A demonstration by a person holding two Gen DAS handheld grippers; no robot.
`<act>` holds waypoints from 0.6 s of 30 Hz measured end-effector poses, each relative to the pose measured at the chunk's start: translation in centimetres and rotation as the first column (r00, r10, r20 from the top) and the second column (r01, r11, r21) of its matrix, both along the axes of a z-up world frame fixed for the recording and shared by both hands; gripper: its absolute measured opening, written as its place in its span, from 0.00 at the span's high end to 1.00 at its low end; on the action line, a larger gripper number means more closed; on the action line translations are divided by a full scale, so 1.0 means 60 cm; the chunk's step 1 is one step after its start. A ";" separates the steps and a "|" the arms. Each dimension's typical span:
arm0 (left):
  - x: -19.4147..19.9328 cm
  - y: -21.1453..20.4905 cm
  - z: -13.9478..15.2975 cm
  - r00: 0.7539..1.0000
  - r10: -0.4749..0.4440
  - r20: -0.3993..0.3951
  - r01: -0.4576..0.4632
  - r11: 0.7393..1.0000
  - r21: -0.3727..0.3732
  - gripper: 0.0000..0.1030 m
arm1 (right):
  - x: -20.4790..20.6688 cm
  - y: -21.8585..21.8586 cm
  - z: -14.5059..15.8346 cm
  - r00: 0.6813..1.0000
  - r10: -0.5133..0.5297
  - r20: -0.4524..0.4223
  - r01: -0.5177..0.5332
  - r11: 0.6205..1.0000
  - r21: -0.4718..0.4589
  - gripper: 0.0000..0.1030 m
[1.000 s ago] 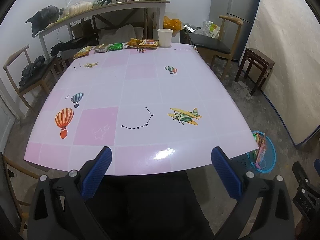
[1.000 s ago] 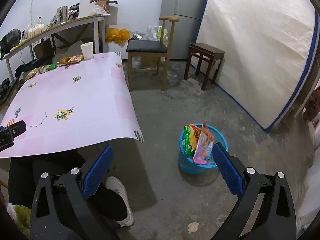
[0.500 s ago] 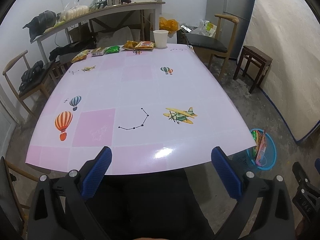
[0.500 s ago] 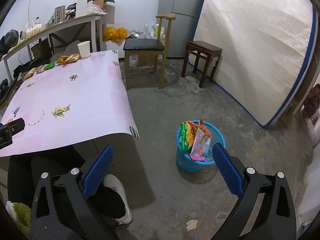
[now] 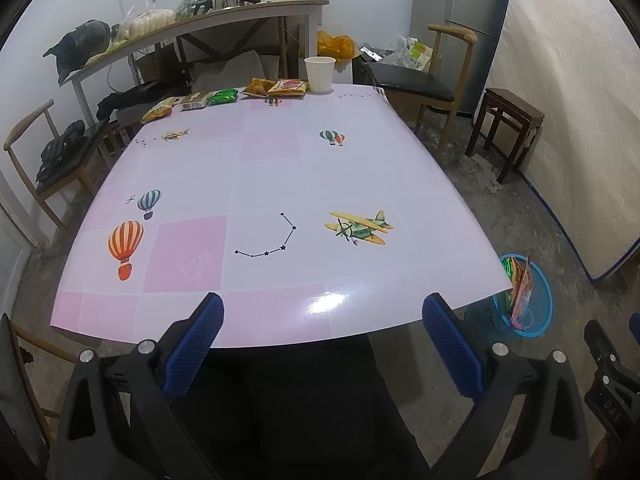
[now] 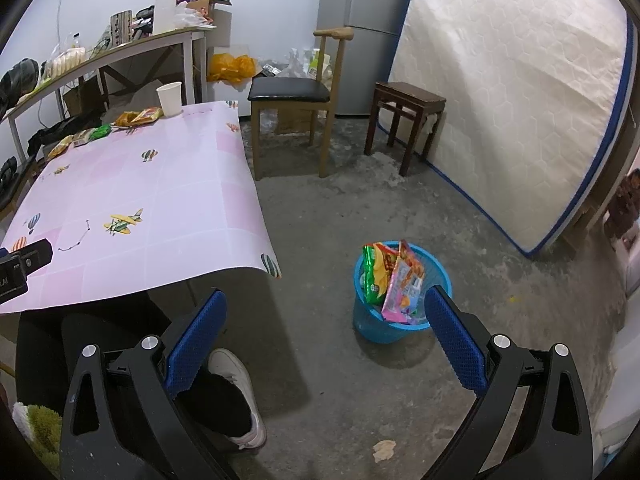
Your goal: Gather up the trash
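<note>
Snack wrappers: row at the bench's far edge, well ahead of the left gripper, beside a paper cup. Blue waste basket: on the floor just ahead of the right gripper, holding wrappers. Both grippers: spread wide, empty.

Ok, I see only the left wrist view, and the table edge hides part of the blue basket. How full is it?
Observer: In the right wrist view the blue basket stands upright on the floor; a green packet and a pink packet stick up above its rim.
Operator: Do the right tongs hold something?
Observer: No, the right tongs are open and empty.
Operator: Any trash on the floor?
Observer: One small crumpled scrap lies there, nearer to the camera than the basket.
</note>
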State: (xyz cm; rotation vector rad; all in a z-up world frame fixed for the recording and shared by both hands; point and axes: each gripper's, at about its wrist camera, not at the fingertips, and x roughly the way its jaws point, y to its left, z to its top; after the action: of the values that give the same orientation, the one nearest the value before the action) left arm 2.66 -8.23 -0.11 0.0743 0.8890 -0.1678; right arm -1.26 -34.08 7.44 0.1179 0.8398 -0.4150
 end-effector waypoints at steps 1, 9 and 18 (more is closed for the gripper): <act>0.000 0.000 0.000 1.000 0.000 0.000 0.000 1.000 0.000 0.05 | 0.000 0.000 0.000 1.000 0.000 0.000 0.000 1.000 0.000 0.08; 0.000 0.003 0.001 1.000 0.006 -0.004 -0.006 1.000 0.000 0.05 | 0.000 0.001 0.000 1.000 -0.002 0.000 0.002 1.000 -0.001 0.08; 0.001 0.005 0.001 1.000 0.008 -0.008 -0.008 1.000 0.000 0.05 | 0.000 0.001 0.000 1.000 0.000 -0.001 0.000 1.000 0.000 0.08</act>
State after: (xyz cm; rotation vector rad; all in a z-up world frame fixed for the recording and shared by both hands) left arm 2.69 -7.95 -0.07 0.0699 0.8968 -0.1607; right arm -1.25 -34.02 7.43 0.1175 0.8406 -0.4155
